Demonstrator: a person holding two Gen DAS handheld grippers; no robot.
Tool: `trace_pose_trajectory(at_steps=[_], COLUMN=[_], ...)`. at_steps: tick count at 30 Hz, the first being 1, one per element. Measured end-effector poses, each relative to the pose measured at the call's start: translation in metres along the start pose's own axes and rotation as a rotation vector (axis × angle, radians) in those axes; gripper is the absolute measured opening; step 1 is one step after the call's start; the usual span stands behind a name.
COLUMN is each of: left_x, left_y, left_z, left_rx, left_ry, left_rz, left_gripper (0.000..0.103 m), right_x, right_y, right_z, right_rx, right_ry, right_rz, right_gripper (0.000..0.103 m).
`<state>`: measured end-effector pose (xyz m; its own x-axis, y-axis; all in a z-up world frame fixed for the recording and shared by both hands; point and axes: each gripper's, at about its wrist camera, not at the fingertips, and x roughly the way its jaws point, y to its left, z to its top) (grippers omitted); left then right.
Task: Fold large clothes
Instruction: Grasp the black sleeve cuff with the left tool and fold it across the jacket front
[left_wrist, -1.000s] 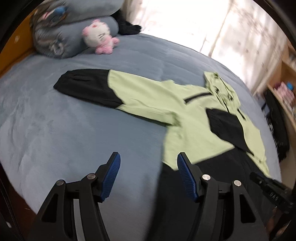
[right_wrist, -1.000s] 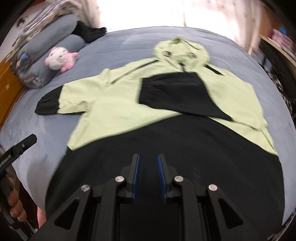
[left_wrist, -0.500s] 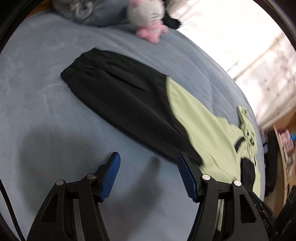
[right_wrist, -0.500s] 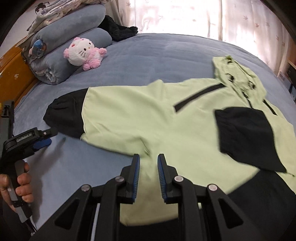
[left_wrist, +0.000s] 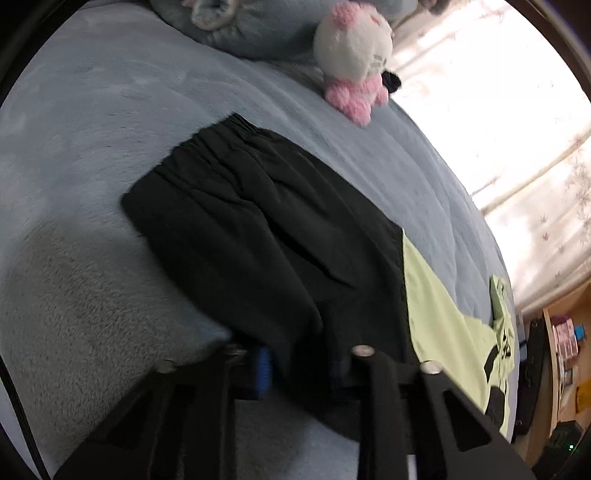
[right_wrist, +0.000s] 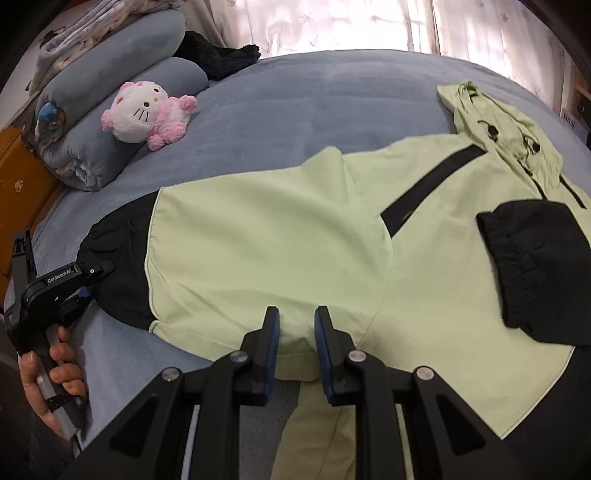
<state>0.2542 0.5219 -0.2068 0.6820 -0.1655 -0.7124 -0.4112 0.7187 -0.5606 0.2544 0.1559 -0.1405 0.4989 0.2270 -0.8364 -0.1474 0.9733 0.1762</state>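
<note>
A lime-green and black hooded jacket (right_wrist: 424, 236) lies spread flat on the grey-blue bed (right_wrist: 280, 107), hood toward the curtained window. Its far sleeve is folded across the chest, the black cuff (right_wrist: 532, 266) resting on the green front. The other sleeve stretches out toward the bed's edge, ending in a black section (left_wrist: 258, 240) with a gathered cuff.

The left hand-held gripper (left_wrist: 301, 365) is clamped on the near edge of that black sleeve end — cloth fills the space between its fingers, one blue pad (left_wrist: 263, 369) just showing. From the right-wrist view a hand (right_wrist: 48, 373) grips its handle at the bed's edge.

The right hand-held gripper (right_wrist: 297, 350) hovers over the green sleeve near the armpit, fingers nearly together with a narrow gap, grasping nothing.

A pink-and-white plush cat (right_wrist: 147, 110) leans against rolled grey bedding (right_wrist: 110, 96) by the headboard.
</note>
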Motion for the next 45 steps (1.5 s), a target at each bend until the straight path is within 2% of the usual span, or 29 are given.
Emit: trace_pose_trajectory(at_steps=[2, 4, 6, 7, 11, 14, 15, 18, 21, 24, 26, 29, 30, 32, 34, 36, 41, 45], left_x=[-0.002, -0.009, -0.027, -0.038, -0.087, -0.115, -0.122, -0.130, -0.121, -0.101, -0.084, -0.056, -0.045, -0.035, -0.034, -0.040, -0.062, -0.082], left_y=[0.005, -0.002, -0.032, -0.049, -0.134, -0.197, -0.222, -0.278, -0.320, -0.346, -0.355, -0.361, -0.361, -0.359, -0.356, -0.357, -0.357, -0.347], left_z=[0.000, -0.001, -0.008, -0.013, -0.046, -0.076, -0.090, -0.128, -0.167, -0.210, -0.243, -0.286, -0.300, -0.318, -0.332, -0.335, -0.325, -0.307], left_rx=[-0.023, -0.005, 0.091, 0.138, 0.309, 0.403, 0.443, 0.527, 0.593, 0.627, 0.658, 0.717, 0.738, 0.760, 0.776, 0.775, 0.743, 0.664], left_ry=[-0.007, -0.026, -0.095, -0.127, -0.231, -0.254, -0.245, -0.207, -0.158, -0.056, 0.011, 0.100, 0.138, 0.179, 0.195, 0.194, 0.201, 0.225], left_rz=[-0.006, 0.039, 0.123, 0.131, 0.057, -0.051, -0.097, -0.168, -0.172, -0.194, -0.179, -0.101, -0.073, -0.046, -0.039, -0.046, -0.060, -0.088], left_gripper=[0.005, 0.003, 0.003, 0.003, 0.003, 0.003, 0.003, 0.003, 0.003, 0.003, 0.003, 0.004, 0.007, 0.023, 0.054, 0.071, 0.073, 0.073], right_x=[-0.002, -0.008, -0.016, -0.022, -0.048, -0.070, -0.079, -0.101, -0.123, -0.138, -0.146, -0.154, -0.156, -0.157, -0.159, -0.160, -0.164, -0.169], right_y=[-0.002, -0.006, -0.012, -0.017, -0.046, -0.074, -0.085, -0.114, -0.151, -0.184, -0.208, -0.237, -0.245, -0.253, -0.260, -0.262, -0.257, -0.246], right_z=[-0.002, -0.003, -0.004, -0.005, -0.011, -0.018, -0.021, -0.031, -0.043, -0.056, -0.065, -0.076, -0.080, -0.085, -0.090, -0.092, -0.094, -0.093], right_rx=[-0.001, -0.002, 0.001, 0.005, 0.041, 0.087, 0.105, 0.146, 0.193, 0.238, 0.273, 0.309, 0.317, 0.322, 0.323, 0.317, 0.287, 0.242], right_ry=[0.001, 0.000, -0.004, -0.008, -0.028, -0.049, -0.058, -0.077, -0.092, -0.099, -0.097, -0.093, -0.092, -0.088, -0.085, -0.085, -0.090, -0.101], right_rz=[0.004, 0.009, 0.015, 0.012, 0.000, -0.011, -0.014, -0.030, -0.054, -0.080, -0.093, -0.107, -0.106, -0.098, -0.082, -0.058, 0.006, 0.045], right_gripper=[0.019, 0.019, 0.019, 0.019, 0.019, 0.019, 0.019, 0.019, 0.019, 0.019, 0.019, 0.019, 0.019, 0.019, 0.019, 0.019, 0.019, 0.019])
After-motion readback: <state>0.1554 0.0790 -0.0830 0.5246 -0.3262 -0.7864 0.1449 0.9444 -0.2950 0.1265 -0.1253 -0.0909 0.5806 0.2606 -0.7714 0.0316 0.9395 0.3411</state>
